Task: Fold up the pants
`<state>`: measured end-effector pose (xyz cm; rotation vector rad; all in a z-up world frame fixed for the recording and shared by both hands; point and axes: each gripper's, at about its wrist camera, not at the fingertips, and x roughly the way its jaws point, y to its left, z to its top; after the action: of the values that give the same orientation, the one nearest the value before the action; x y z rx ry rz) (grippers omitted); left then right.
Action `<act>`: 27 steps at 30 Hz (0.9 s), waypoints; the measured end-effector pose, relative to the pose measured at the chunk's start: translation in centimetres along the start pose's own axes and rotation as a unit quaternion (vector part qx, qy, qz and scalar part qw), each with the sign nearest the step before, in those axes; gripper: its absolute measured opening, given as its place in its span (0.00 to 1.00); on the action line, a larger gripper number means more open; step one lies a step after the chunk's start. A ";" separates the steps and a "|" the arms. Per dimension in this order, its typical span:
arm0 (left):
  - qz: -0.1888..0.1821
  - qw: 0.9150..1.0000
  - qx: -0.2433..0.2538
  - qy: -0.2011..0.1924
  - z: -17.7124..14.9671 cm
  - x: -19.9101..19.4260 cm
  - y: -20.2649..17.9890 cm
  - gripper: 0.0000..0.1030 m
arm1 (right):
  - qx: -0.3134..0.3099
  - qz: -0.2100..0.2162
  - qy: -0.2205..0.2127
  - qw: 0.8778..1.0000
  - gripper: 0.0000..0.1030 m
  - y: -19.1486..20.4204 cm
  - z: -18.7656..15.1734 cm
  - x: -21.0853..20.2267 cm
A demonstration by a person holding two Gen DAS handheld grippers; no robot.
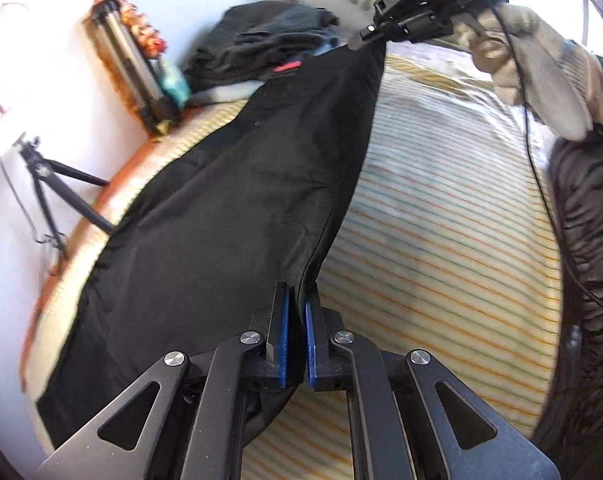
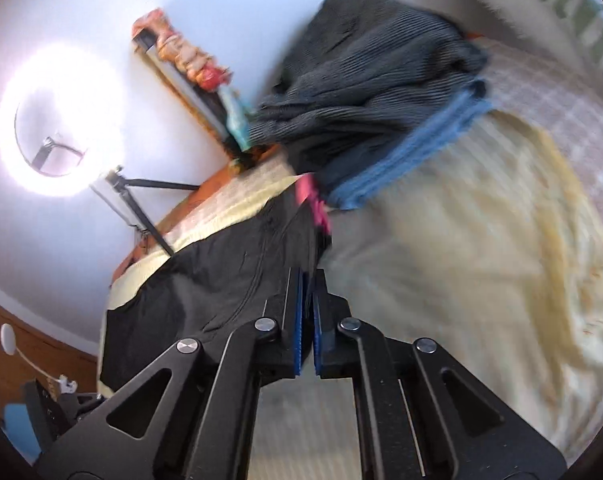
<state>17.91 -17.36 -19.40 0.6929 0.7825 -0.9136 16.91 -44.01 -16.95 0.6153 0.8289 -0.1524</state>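
Holding black pants (image 1: 229, 200) stretched between them, left gripper (image 1: 297, 300) and right gripper (image 2: 308, 280) each clamp one edge, raised off the striped bedspread (image 1: 441, 240); folding looks barely begun.

Your left gripper (image 1: 297, 300) is pinched closed on black fabric, pointing steeply downward. Your gloved right hand (image 1: 533, 80) holds the right gripper (image 2: 308, 280) raised across from it, jaws likewise clamped on cloth.
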 end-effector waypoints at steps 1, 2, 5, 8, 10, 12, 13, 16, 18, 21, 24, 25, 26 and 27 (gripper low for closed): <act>0.002 1.000 -0.001 0.006 -0.1 0.5 -0.1 0.05 | -0.005 -0.026 0.007 1.000 0.04 -0.6 0.0 0.4; 0.004 1.000 -0.006 0.013 -0.3 1.1 -0.2 0.05 | -0.008 -0.036 0.014 0.999 0.04 -1.1 0.1 0.6; -0.016 0.999 -0.035 0.026 -0.7 2.1 0.2 0.11 | -0.027 -0.049 0.012 0.998 0.04 -1.3 0.5 0.0; -0.014 0.997 -0.072 0.016 -0.9 1.3 1.1 0.23 | -0.103 -0.047 0.002 0.994 0.05 1.7 0.4 -0.7; -0.007 0.995 -0.104 0.004 -1.3 0.0 2.0 0.37 | -0.146 -0.032 0.003 0.989 0.09 4.4 -0.2 -0.7; 0.004 0.991 -0.135 -0.007 -2.0 -1.3 3.1 0.42 | -0.171 -0.012 0.008 0.985 0.26 6.4 -1.0 -0.4; 0.016 0.987 -0.160 -0.013 -2.6 -2.3 3.9 0.43 | -0.180 -0.007 0.008 0.984 0.30 7.3 -1.5 -0.1; 0.023 0.971 -0.237 -0.023 -4.7 -4.1 6.6 0.50 | -0.212 0.011 0.013 0.977 0.35 10.0 -3.1 0.9; 0.038 0.952 -0.301 -0.031 -6.9 -5.7 8.7 0.51 | -0.222 0.028 0.024 0.974 0.35 11.3 -4.1 1.7; 0.053 0.918 -0.391 -0.031 -10.7 -7.5 11.6 0.58 | -0.232 0.045 0.038 0.971 0.35 13.0 -5.2 3.0; 0.057 0.868 -0.492 -0.041 -15.2 -9.3 14.4 0.60 | -0.239 0.059 0.051 0.968 0.36 14.3 -6.2 4.4; 0.055 0.848 -0.525 -0.047 -16.8 -9.7 15.3 0.61 | -0.244 0.062 0.058 0.966 0.36 14.7 -6.6 4.9; 0.056 0.826 -0.559 -0.053 -18.5 -10.1 16.1 0.61 | -0.251 0.064 0.066 0.964 0.37 15.1 -7.0 5.5; 0.060 0.806 -0.586 -0.058 -20.1 -10.3 16.8 0.61 | -0.259 0.065 0.072 0.961 0.37 15.3 -7.3 6.0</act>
<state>22.92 10.35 -18.52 -0.4118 0.9972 -0.2100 21.77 -26.73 -18.10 0.1843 0.9202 0.2279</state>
